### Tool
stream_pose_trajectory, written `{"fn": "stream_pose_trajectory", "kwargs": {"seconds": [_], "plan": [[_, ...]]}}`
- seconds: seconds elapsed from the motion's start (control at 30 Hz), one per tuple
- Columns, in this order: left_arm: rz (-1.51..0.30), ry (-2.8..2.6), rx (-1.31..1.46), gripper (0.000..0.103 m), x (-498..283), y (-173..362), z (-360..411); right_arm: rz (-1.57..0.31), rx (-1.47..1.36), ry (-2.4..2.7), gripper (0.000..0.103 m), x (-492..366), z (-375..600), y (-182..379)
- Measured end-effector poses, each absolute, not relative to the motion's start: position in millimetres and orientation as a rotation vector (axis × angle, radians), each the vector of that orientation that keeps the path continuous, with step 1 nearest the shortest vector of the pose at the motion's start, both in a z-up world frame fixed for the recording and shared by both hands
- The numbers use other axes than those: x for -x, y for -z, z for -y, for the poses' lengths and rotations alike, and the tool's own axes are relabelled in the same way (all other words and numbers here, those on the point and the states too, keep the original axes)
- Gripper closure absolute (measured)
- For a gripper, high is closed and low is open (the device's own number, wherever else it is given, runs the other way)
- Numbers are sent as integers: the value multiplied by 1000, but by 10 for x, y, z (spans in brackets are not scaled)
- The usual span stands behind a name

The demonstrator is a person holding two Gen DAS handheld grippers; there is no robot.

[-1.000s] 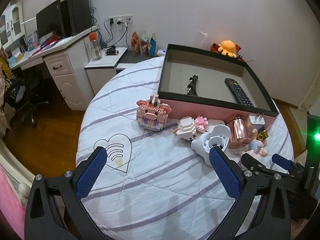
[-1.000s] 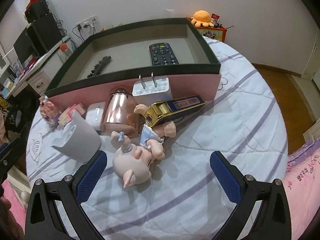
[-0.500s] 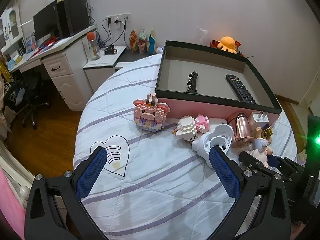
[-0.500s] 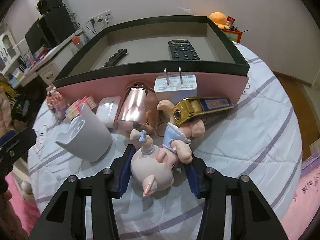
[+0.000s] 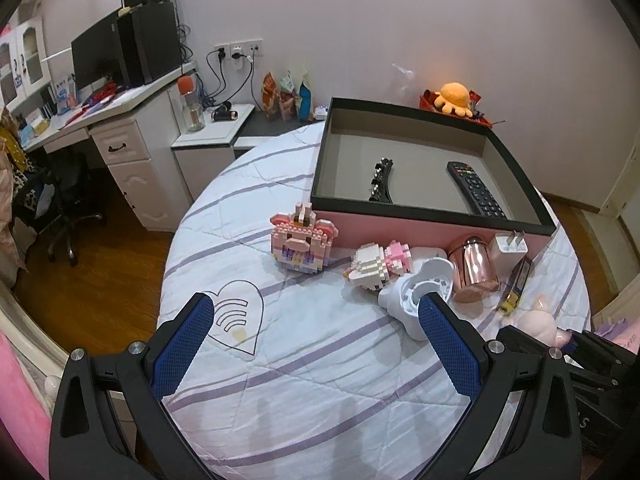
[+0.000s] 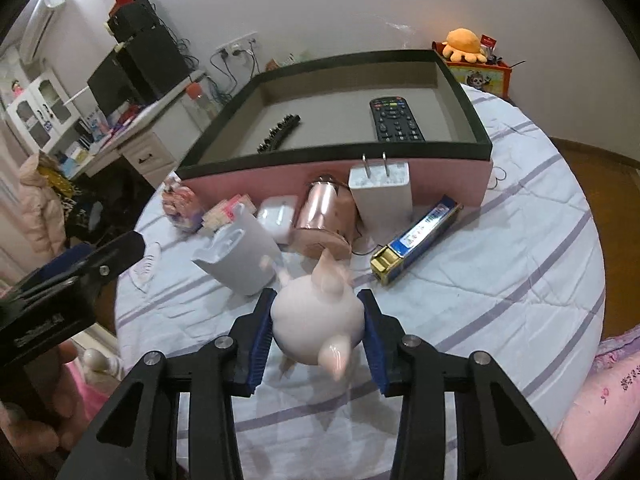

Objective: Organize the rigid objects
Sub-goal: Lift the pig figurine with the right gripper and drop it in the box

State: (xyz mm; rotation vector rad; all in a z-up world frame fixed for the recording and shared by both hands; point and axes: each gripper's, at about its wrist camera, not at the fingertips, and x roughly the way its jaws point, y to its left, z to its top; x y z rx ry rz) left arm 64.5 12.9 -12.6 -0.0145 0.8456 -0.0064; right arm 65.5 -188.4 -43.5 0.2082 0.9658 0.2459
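**Pink pig figurine: gripped, transfer to box pending**

The pale pink glossy pig figurine (image 6: 318, 320) sits clamped between the blue pads of the right gripper (image 6: 318, 330), jaws closed on its round body, ears and snout poking out front and back. It looks lifted off the striped white quilt (image 6: 480, 300), though blur makes the clearance hard to judge. The left gripper (image 5: 316, 344) is spread wide and holds nothing, hovering above the quilt.

Step in hand, my read: pick done, carry phase starting.

Straight ahead of the right gripper:
- the large pink-sided, black-rimmed open box (image 6: 420, 178), already holding a black remote control (image 6: 394, 120) and a black studded hair clip (image 6: 280, 132);
- a cluster against the box's near wall: rose-gold metallic cup (image 6: 324, 220) lying on its side, white plug-in charger (image 6: 380, 196), white earbud case (image 6: 276, 216), blue-and-gold rectangular tin (image 6: 416, 240) ahead-right, white plastic holder (image 6: 240, 256) ahead-left, just beside the pig.

Next move calls for:
- raise enough to clear the cup, the charger prongs and the black rim;
- travel forward over the near wall;
- release on the bare grey floor between clip and remote.

Risk: round glossy body may rotate in the pads.
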Motion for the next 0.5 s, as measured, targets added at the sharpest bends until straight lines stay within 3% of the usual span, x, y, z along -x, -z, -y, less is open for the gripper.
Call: {"fn": "stream_pose_trajectory", "kwargs": {"seconds": [0.5], "plan": [[-837, 4, 6, 0, -706, 78, -107, -936, -213, -262, 62, -694, 1872, 377]]}}
